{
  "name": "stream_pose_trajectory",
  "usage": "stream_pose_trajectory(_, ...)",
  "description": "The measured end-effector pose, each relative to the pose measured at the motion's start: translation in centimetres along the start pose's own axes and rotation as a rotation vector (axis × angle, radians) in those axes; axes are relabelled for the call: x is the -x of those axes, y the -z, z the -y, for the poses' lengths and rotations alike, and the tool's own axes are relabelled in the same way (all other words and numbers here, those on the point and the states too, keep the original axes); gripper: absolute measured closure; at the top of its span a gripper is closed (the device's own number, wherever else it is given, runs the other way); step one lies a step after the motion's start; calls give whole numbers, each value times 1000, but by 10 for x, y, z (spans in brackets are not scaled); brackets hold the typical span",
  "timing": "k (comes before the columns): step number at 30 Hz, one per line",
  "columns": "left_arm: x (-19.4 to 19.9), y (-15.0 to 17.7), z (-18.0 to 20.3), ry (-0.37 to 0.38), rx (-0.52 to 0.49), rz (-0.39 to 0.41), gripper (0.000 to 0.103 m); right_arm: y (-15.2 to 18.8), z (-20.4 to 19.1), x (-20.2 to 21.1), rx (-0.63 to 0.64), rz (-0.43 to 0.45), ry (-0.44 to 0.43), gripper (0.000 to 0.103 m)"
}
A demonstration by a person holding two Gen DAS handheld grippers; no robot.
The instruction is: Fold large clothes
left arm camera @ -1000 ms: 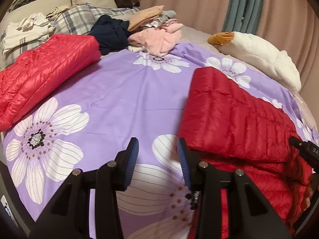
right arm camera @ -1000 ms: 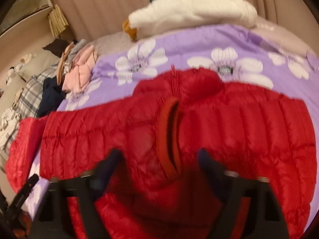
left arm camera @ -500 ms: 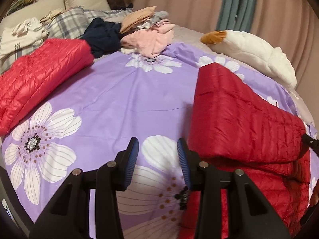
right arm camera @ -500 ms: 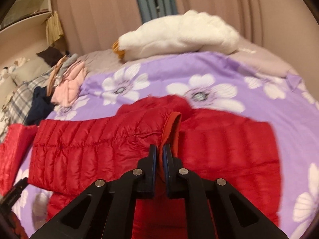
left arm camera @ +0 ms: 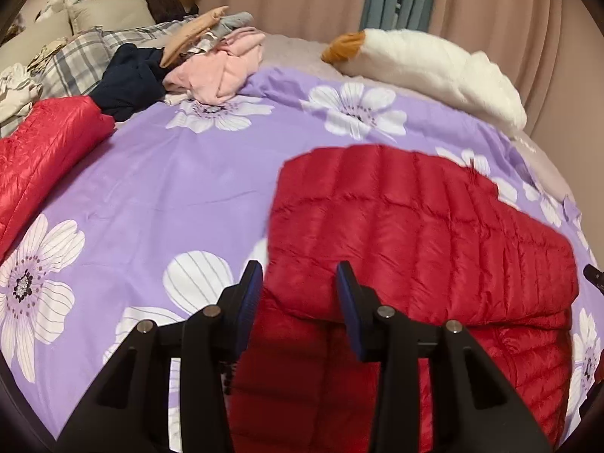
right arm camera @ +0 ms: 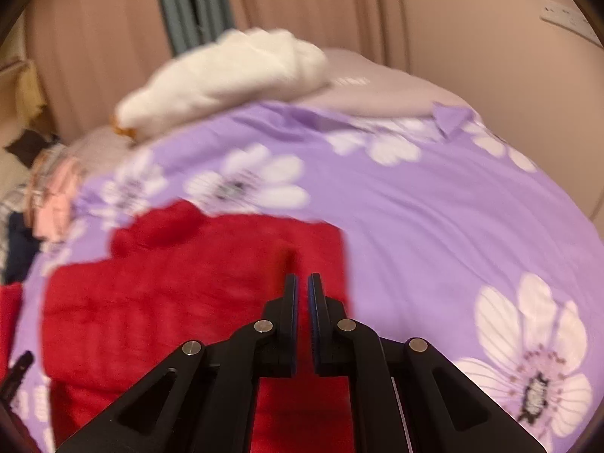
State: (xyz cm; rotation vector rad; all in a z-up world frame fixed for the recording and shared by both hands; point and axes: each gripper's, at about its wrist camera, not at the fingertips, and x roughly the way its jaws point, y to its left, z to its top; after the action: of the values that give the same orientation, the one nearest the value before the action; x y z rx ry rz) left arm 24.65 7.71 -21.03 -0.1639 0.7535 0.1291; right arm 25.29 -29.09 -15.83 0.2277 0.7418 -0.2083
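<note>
Between the right hand-held gripper's [right arm camera: 302,283] nearly closed jaws, red jacket [right arm camera: 188,294] fabric, pinched.

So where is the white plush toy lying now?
In the left wrist view the white plush toy lies at the bed's far right edge, against the curtain, beyond the red jacket.

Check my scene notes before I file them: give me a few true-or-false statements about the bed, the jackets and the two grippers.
1. The right gripper is shut on the red down jacket. True.
2. The jacket lies on a plain green sheet. False: a purple floral bedsheet.
3. The left gripper stands open above the jacket's edge. True.
4. Only one red jacket is on the bed. False: a second red jacket lies at the left.
5. A white goose plush toy lies at the bed's far side. True.
</note>
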Motion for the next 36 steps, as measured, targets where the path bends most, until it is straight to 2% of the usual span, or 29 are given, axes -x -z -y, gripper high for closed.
stream_pose_trajectory(4, 2, 0, 7, -9, -15, 18, 63, 6, 13, 2, 5, -9, 16, 96)
stream_pose_trajectory(7, 4, -7, 10, -8, -31, 27, 61, 4, 2, 11, 62, 23, 40, 96)
stream_pose_trajectory(9, 5, -14, 14, 4, -40, 43, 50, 2, -8, 19, 118, 50, 26, 92)
stream_pose_trajectory(10, 5, -17, 16, 11, -44, 58, 38, 1, -16, 21, 153, 57, 16, 88)
stream_pose_trajectory(11, 4, -21, 20, 28, -48, 75, 25, 1, -27, 22, 196, 63, 1, 71)
stream_pose_trajectory(12, 3, -23, 22, 44, -51, 84, 22, 1, -33, 22, 216, 63, -12, 47)
stream_pose_trajectory(14, -1, -31, 30, 101, -41, 103, 11, 0, -46, 19, 236, 77, -59, 31)
stream_pose_trajectory(18, -23, -41, 46, 152, -9, 86, 7, -1, -65, 3, 221, 76, -140, 31)
stream_pose_trajectory(20, -45, -42, 51, 130, 7, 38, 12, -1, -70, -10, 199, 64, -189, 32)
stream_pose_trajectory(21, -57, -40, 51, 106, 22, 9, 17, 0, -73, -15, 190, 51, -189, 45)
stream_pose_trajectory(22, -66, -38, 50, 92, 37, -18, 28, 2, -74, -21, 181, 47, -171, 60)
stream_pose_trajectory(23, -75, -34, 48, 90, 50, -37, 30, 5, -75, -27, 186, 48, -138, 80)
stream_pose_trajectory(24, -81, -30, 47, 96, 54, -36, 30, 8, -76, -37, 201, 38, -102, 83)
stream_pose_trajectory(28, -94, -17, 57, 69, -42, -1, 30, 23, -72, -61, 222, 19, -104, 84)
stream_pose_trajectory(32, -109, -16, 44, 127, 18, -24, 29, 29, -78, -79, 249, -13, -65, 85)
stream_pose_trajectory(36, -116, -17, 51, 99, -9, -32, 28, 33, -89, -84, 306, -10, -9, 85)
